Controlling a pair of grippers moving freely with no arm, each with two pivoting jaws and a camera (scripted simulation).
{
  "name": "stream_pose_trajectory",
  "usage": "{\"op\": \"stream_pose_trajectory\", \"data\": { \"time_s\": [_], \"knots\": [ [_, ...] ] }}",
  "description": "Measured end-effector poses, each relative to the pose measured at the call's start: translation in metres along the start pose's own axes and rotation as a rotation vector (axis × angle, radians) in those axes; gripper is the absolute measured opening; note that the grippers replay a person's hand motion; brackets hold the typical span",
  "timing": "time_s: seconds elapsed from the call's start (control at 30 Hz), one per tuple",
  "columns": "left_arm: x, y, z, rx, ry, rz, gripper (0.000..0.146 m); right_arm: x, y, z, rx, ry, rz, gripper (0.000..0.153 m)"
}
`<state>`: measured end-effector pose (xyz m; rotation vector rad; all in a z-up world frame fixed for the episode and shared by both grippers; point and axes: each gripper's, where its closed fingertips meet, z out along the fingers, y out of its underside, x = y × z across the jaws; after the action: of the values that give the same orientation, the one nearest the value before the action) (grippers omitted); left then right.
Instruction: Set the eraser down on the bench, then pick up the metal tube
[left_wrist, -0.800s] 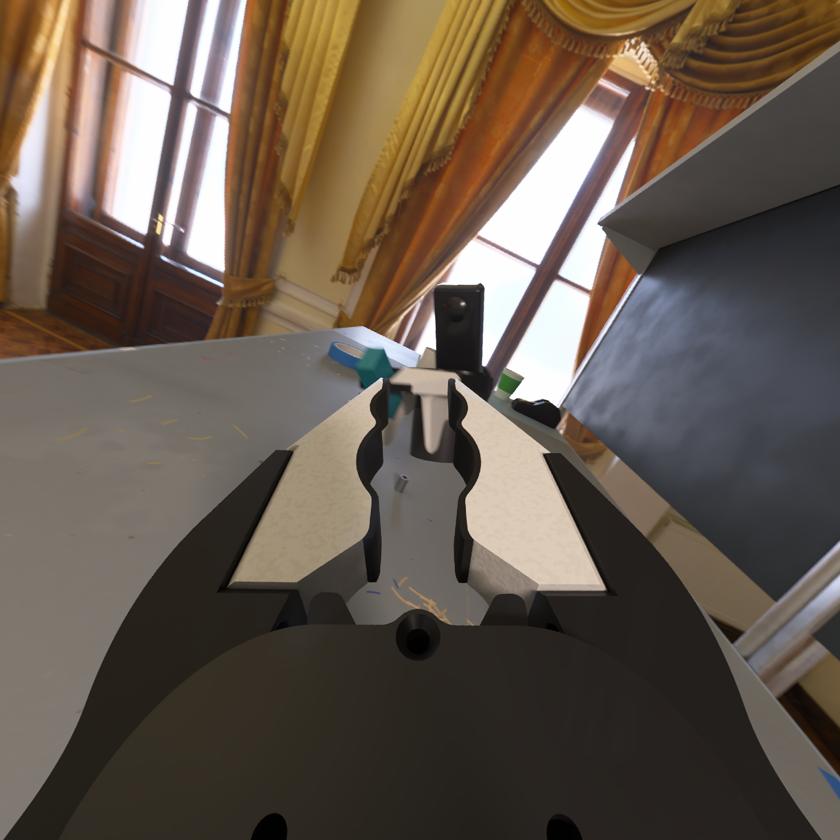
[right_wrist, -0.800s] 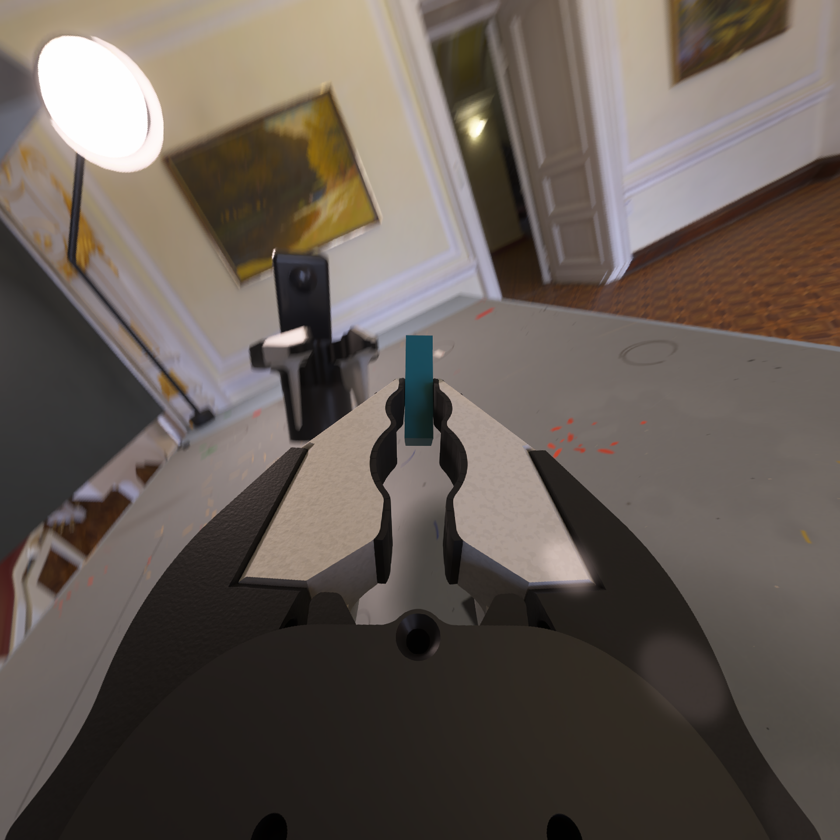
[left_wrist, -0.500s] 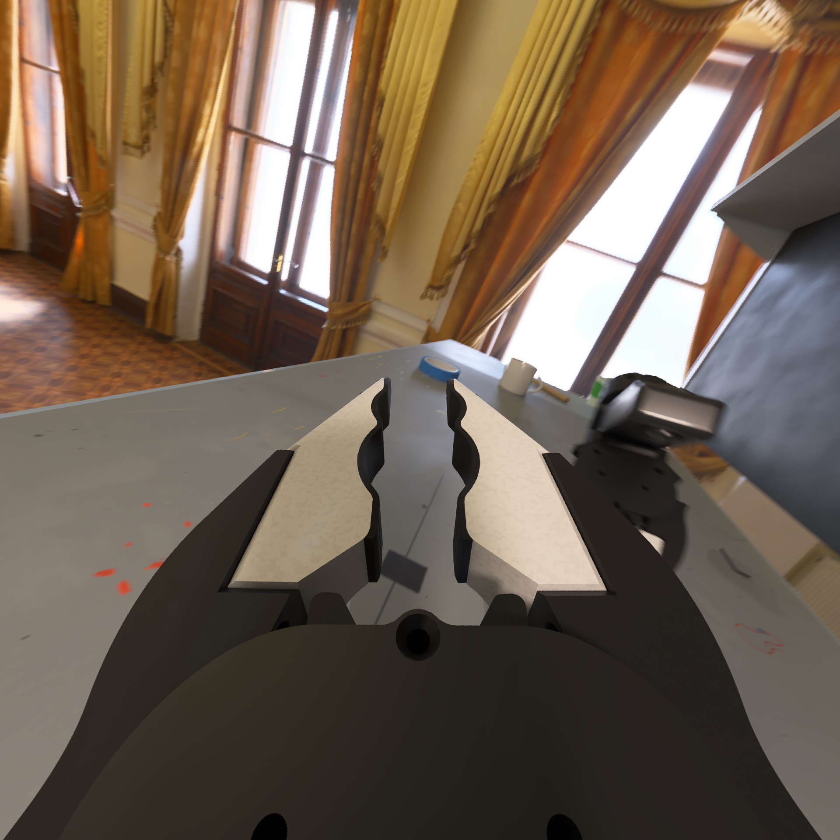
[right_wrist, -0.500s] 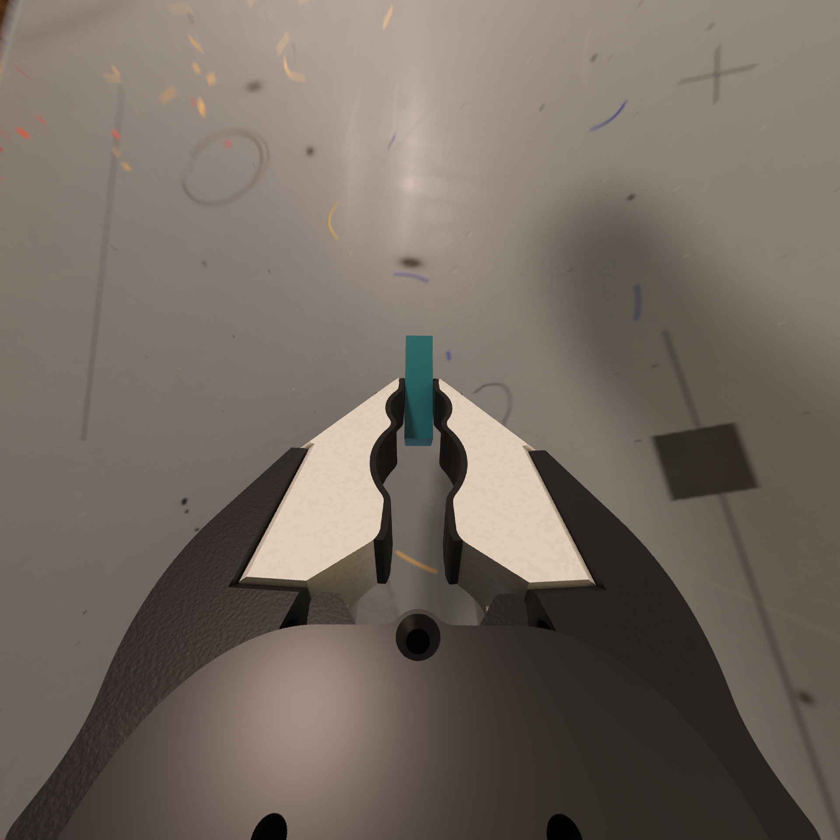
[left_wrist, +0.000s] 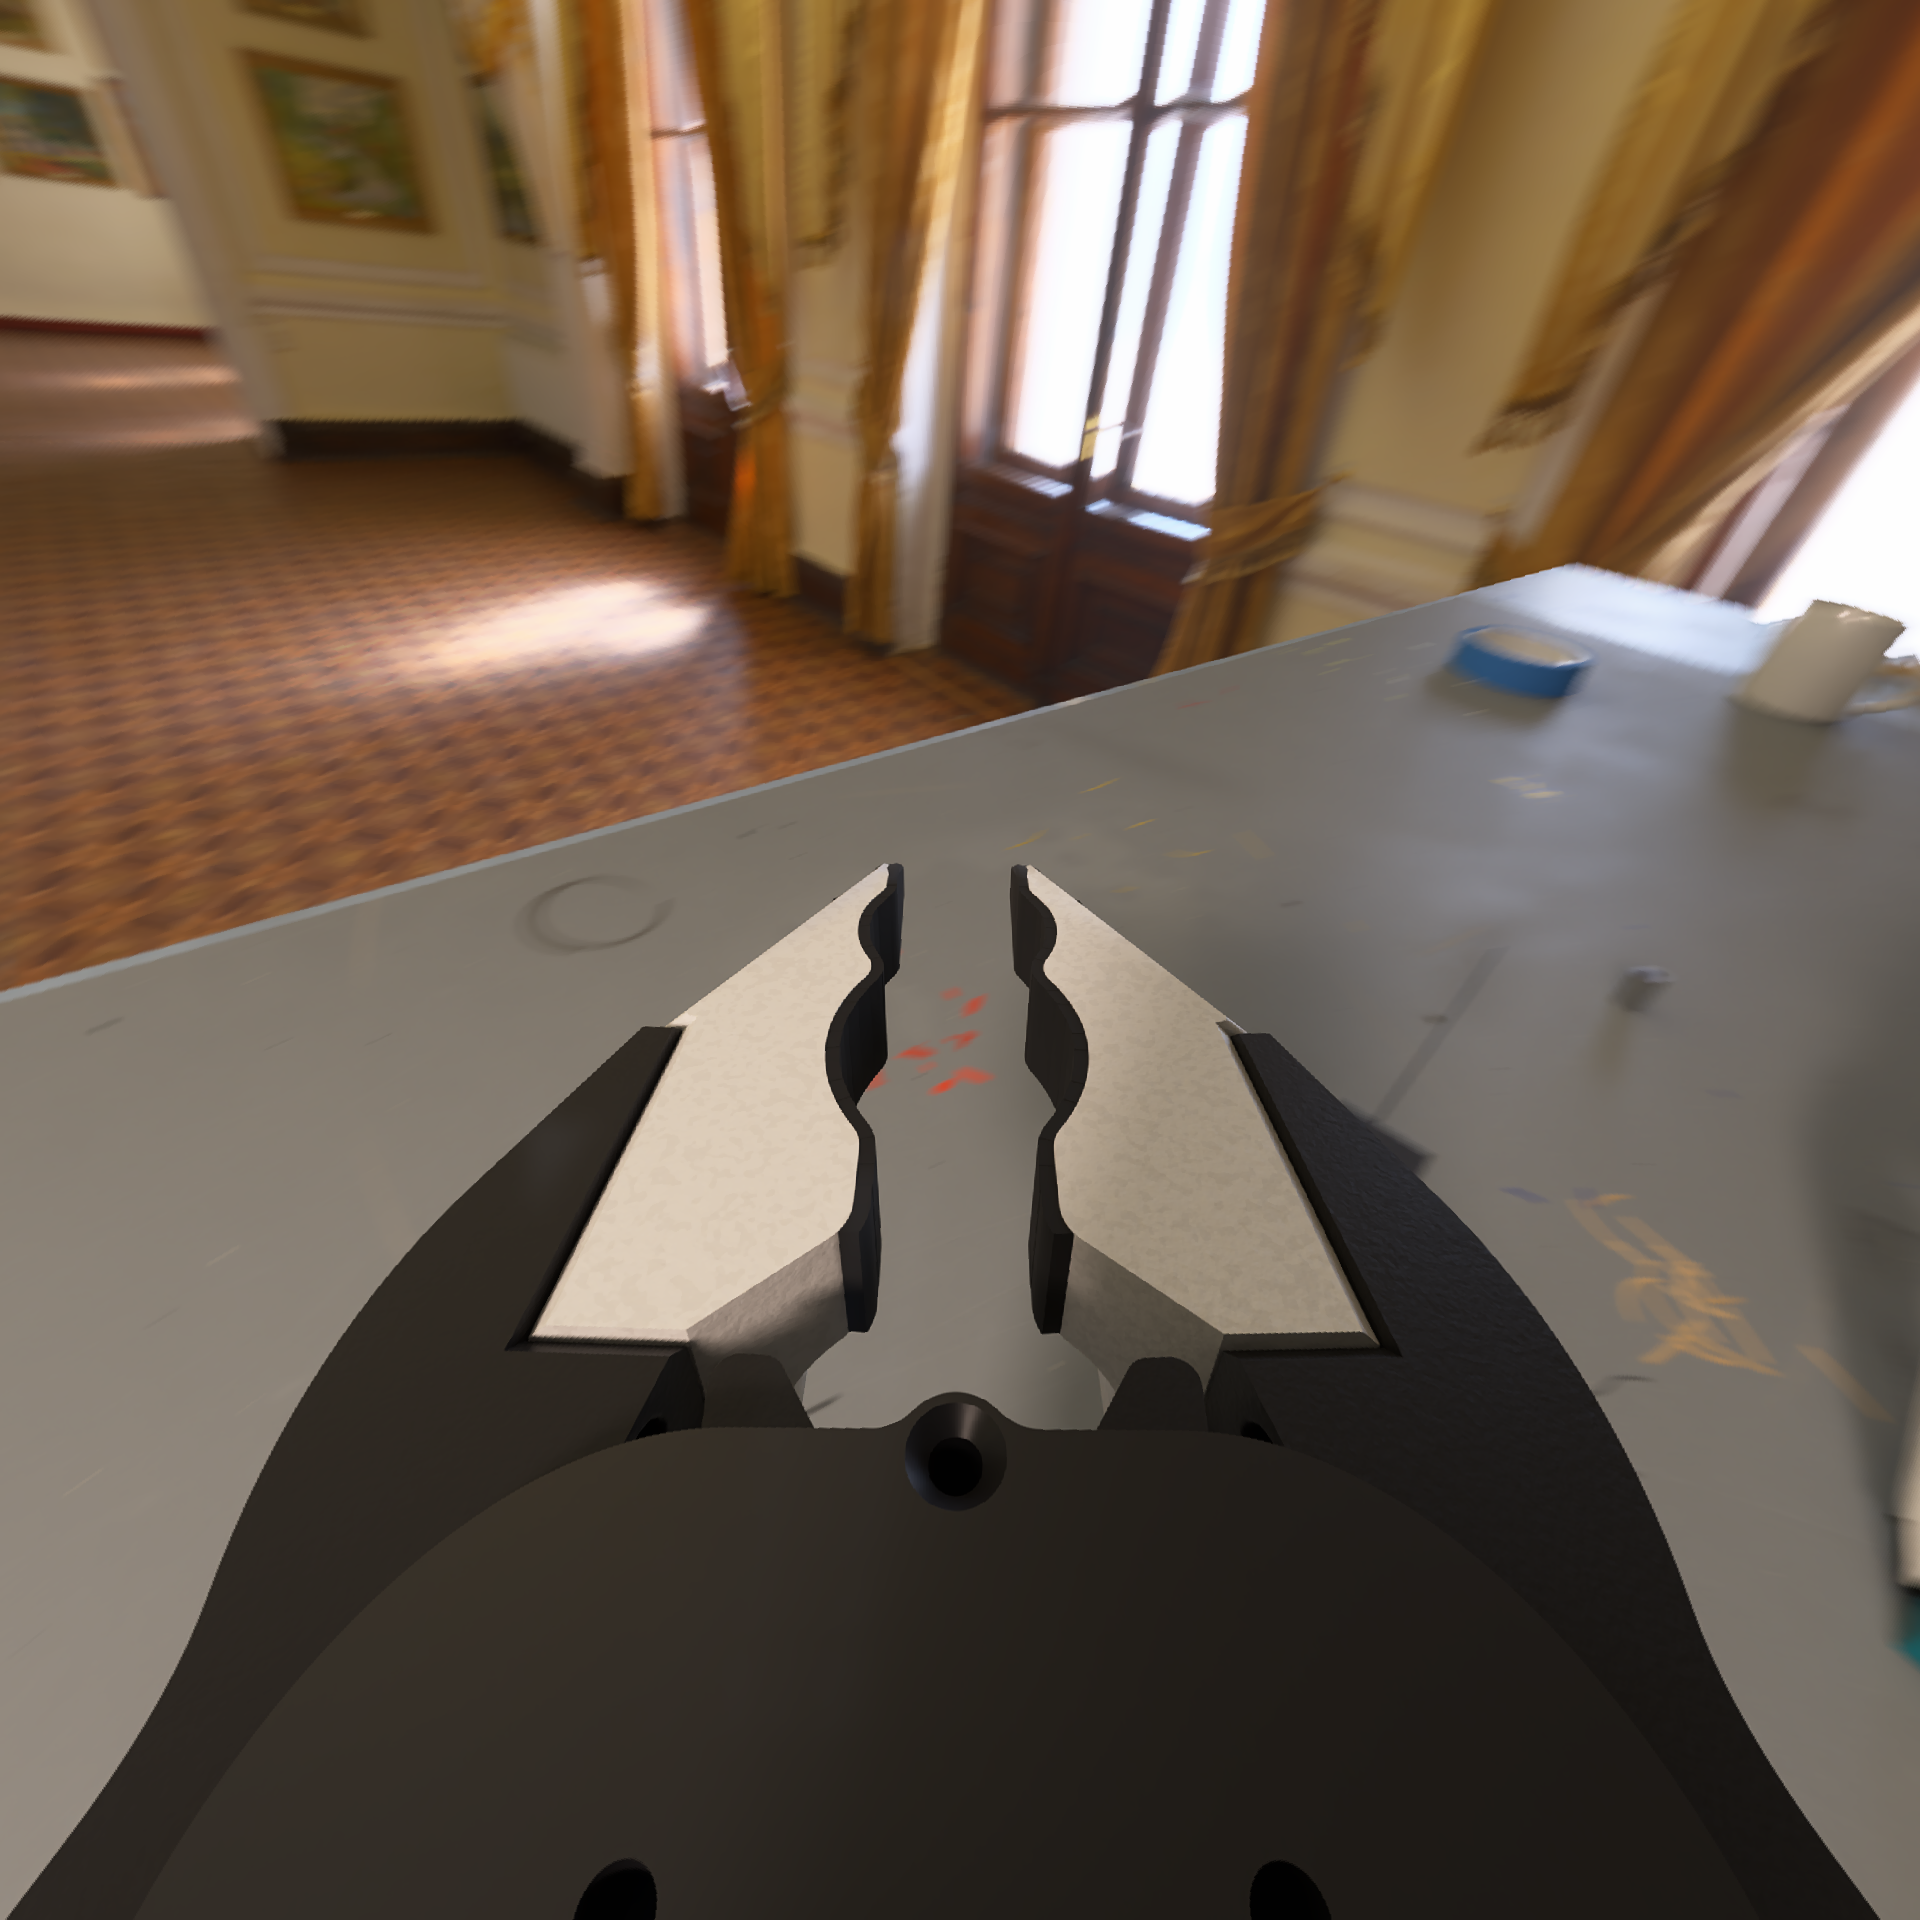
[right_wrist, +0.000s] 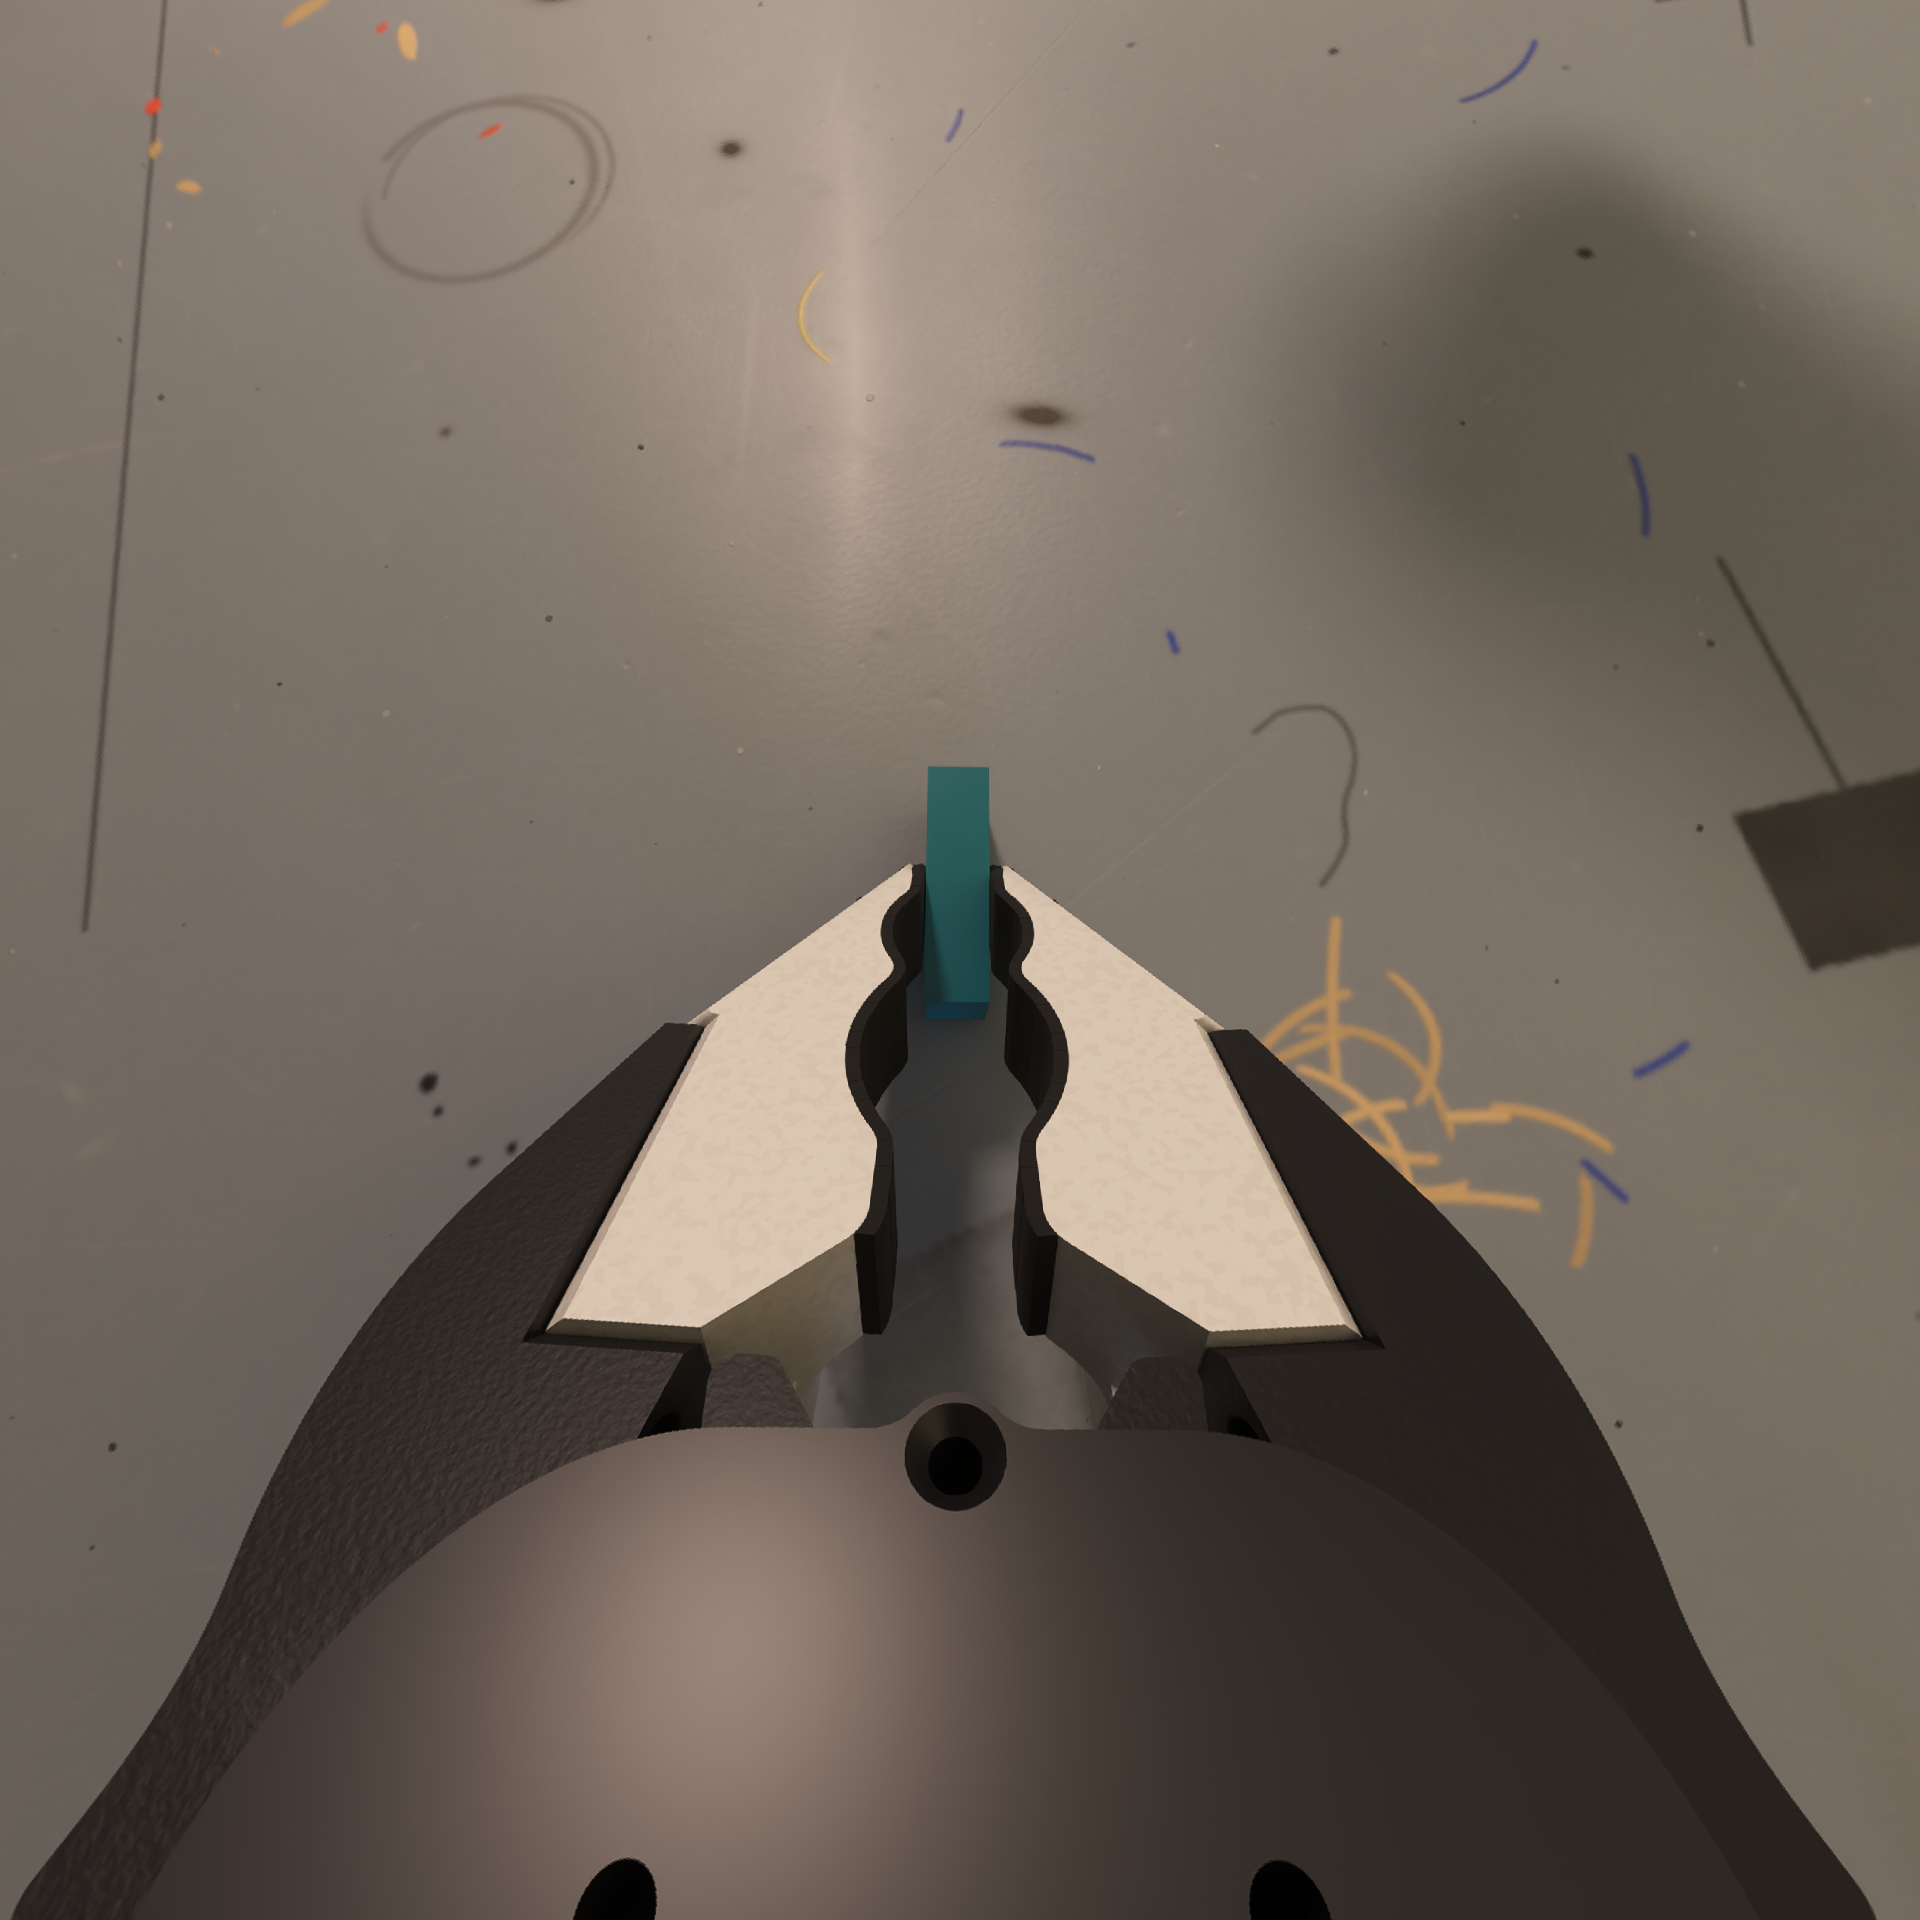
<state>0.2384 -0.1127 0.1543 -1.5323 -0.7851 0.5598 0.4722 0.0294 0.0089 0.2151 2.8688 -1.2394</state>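
In the right wrist view my right gripper (right_wrist: 957, 871) points straight down at the grey bench (right_wrist: 520, 623). It is shut on a teal eraser (right_wrist: 957, 821), which stands out past the fingertips close above the surface. In the left wrist view my left gripper (left_wrist: 956, 883) is open and empty, low over the bench (left_wrist: 312, 1143), with red flecks between its fingers. The metal tube (left_wrist: 1645, 982), small and upright, stands on the bench off to the right of the left gripper. A blurred shape with a teal tip (left_wrist: 1910, 1652) shows at the right edge.
A blue tape roll (left_wrist: 1522, 660) and a white mug (left_wrist: 1818, 665) stand at the far right of the bench. The bench's edge (left_wrist: 727, 810) runs just ahead of the left gripper, with parquet floor beyond. A dark square patch (right_wrist: 1839, 873) and orange scribbles (right_wrist: 1423, 1101) mark the surface.
My left gripper has swung left, so the tube now lies to its right. My right gripper tipped downward and has come lower over the bench, still holding the eraser.
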Motion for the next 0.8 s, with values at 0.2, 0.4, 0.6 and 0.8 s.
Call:
{"op": "stream_pose_trajectory", "data": {
  "time_s": [0.2, 0.4, 0.6, 0.8],
  "knots": [
    [-0.060, 0.023, -0.018, -0.092, -0.222, -0.078, 0.019, 0.016, -0.002, -0.035, 0.099, -0.006, 0.135, 0.028],
    [-0.069, 0.026, -0.022, -0.076, -0.232, -0.203, 0.019, 0.145, 0.084, -0.150, -0.002, 0.536, 0.441, 0.019],
    [-0.070, 0.026, -0.023, -0.086, -0.245, -0.180, 0.019, 0.157, 0.120, -0.153, -0.145, 0.588, 0.523, 0.020],
    [-0.069, 0.028, -0.022, -0.083, -0.222, -0.214, 0.019, 0.159, 0.126, -0.151, -0.154, 0.644, 0.535, 0.018]
  ]
}}
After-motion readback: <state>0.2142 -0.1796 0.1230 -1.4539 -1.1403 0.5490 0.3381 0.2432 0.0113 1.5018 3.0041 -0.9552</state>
